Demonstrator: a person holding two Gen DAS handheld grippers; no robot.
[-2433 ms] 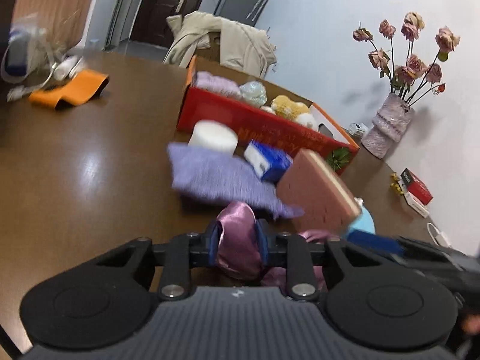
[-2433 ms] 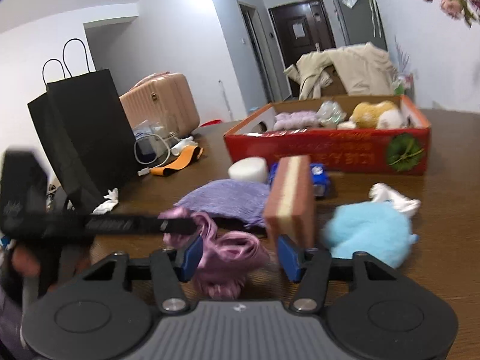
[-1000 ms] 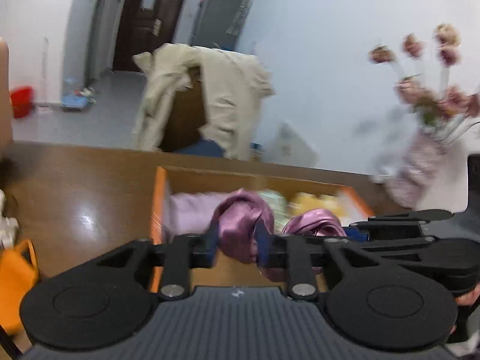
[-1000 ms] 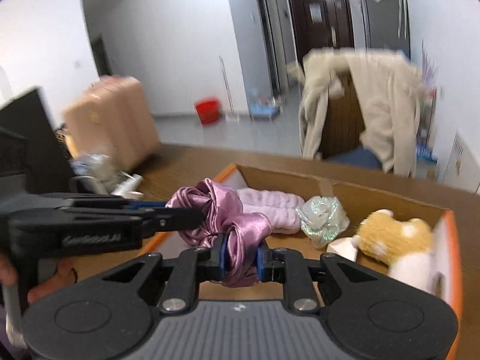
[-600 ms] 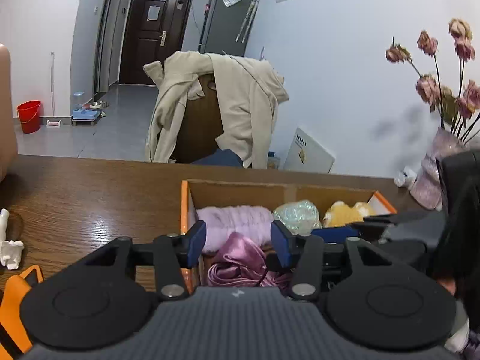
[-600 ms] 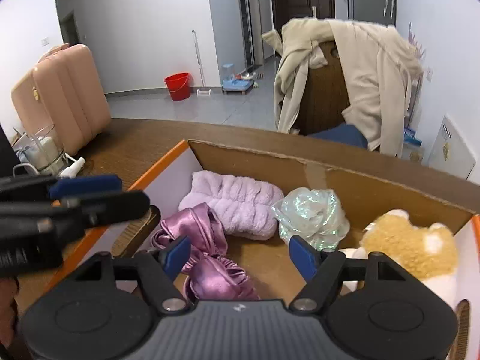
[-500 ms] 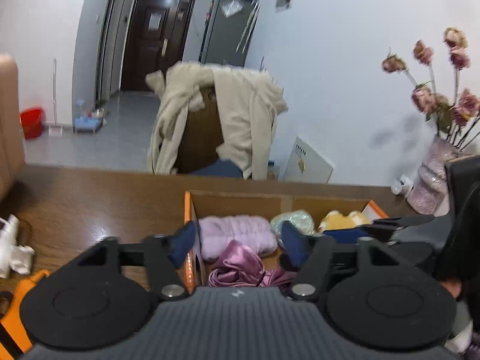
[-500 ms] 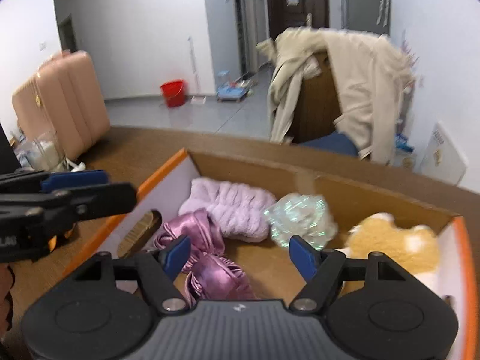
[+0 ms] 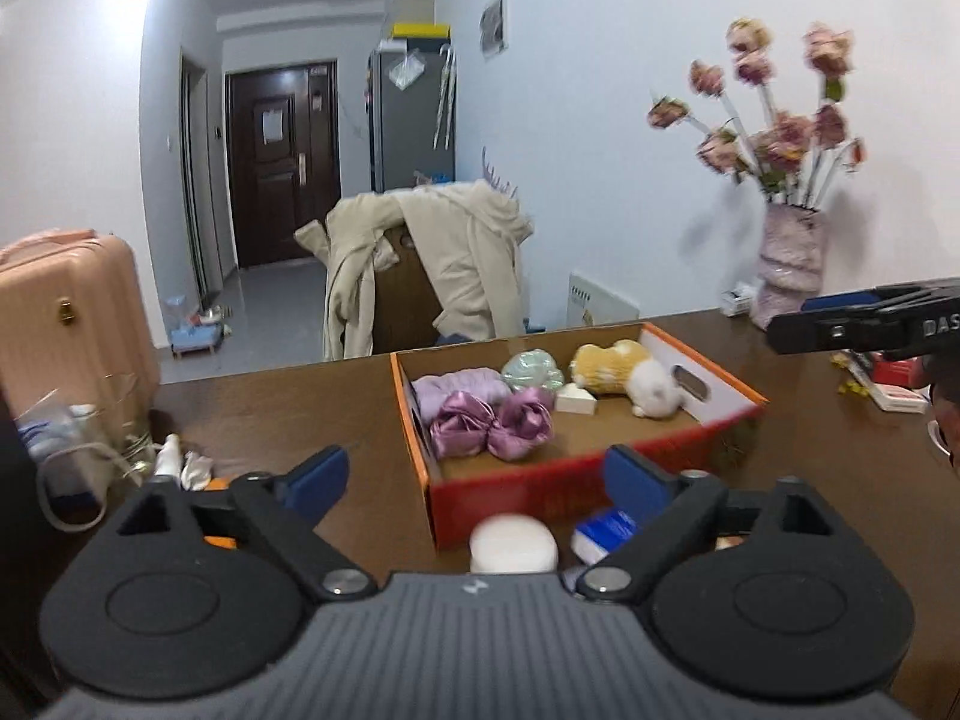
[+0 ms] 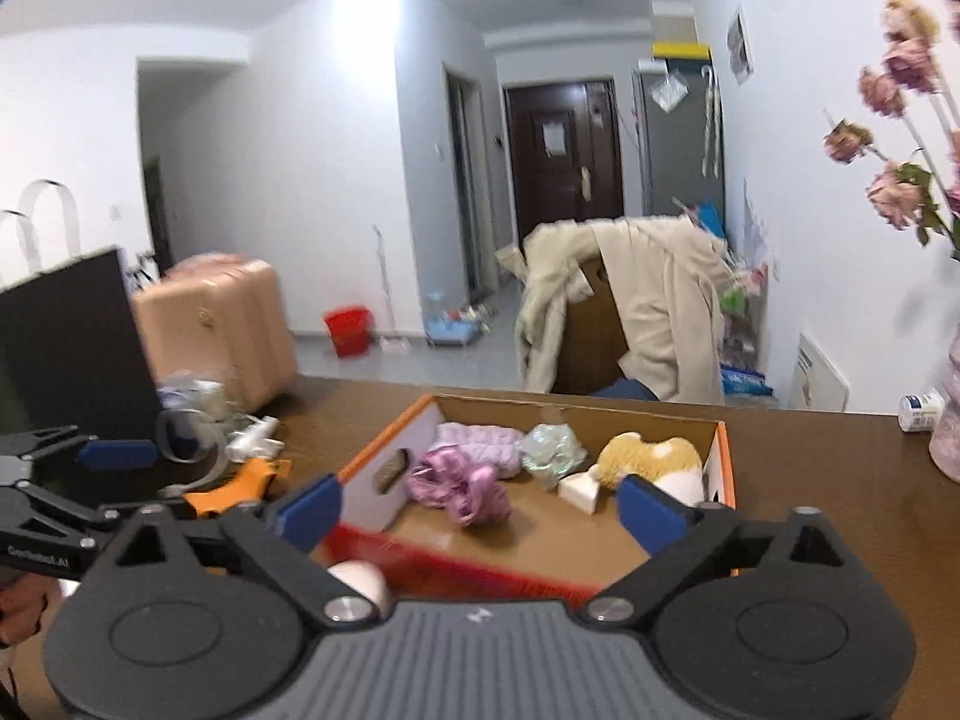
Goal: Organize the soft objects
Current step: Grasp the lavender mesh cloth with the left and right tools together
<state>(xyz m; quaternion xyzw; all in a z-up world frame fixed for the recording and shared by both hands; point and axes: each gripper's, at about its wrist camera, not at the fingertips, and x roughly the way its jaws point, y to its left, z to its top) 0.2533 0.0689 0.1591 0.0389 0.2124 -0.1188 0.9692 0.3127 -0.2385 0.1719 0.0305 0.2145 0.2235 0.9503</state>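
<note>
A red cardboard box stands on the brown table. Inside lie the shiny pink satin scrunchie, a lilac fluffy band, a pale green scrunchie, a white wedge and a yellow-white plush toy. My left gripper is open and empty, above and in front of the box. My right gripper is open and empty, also held back above the box's near wall.
A white round puff and a blue packet lie before the box. An orange strap and clutter lie left. A vase of flowers stands right. A chair with a coat is behind the table.
Both grippers carried the pink scrunchie over the box, opened and let it drop inside. Both have since pulled back and up, jaws wide.
</note>
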